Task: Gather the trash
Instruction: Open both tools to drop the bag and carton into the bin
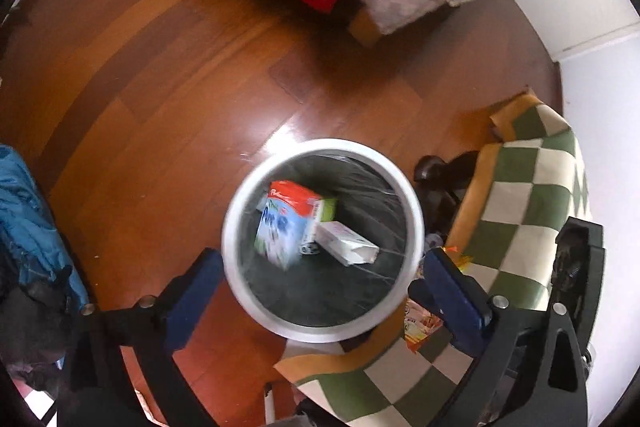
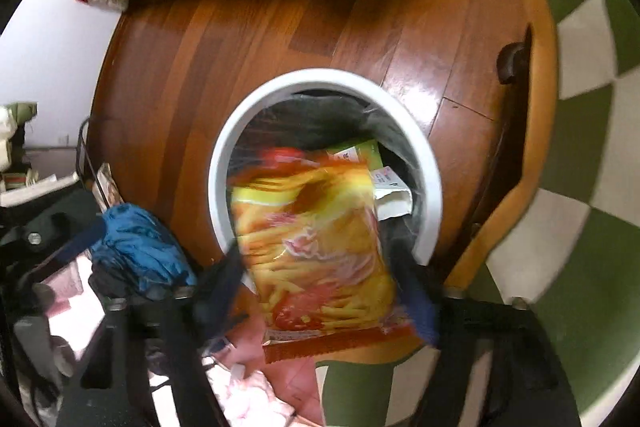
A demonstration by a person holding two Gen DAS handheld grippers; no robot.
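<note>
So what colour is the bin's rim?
White; the bin's rim shows best in the left wrist view.

Both wrist views look down into bin.

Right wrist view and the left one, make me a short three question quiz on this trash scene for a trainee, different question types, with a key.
1. True or false: the bin stands on a wooden floor.
2. Multiple choice: what lies between the fingers of the right gripper? A) a glass bottle B) a yellow snack bag C) a shoe
3. Fill in: the left gripper is wide open and holds ____.

Key
1. True.
2. B; it is blurred, over the bin's mouth, and I cannot tell whether the fingers grip it.
3. Nothing; a carton and a small white box already lie in the bin.
</note>
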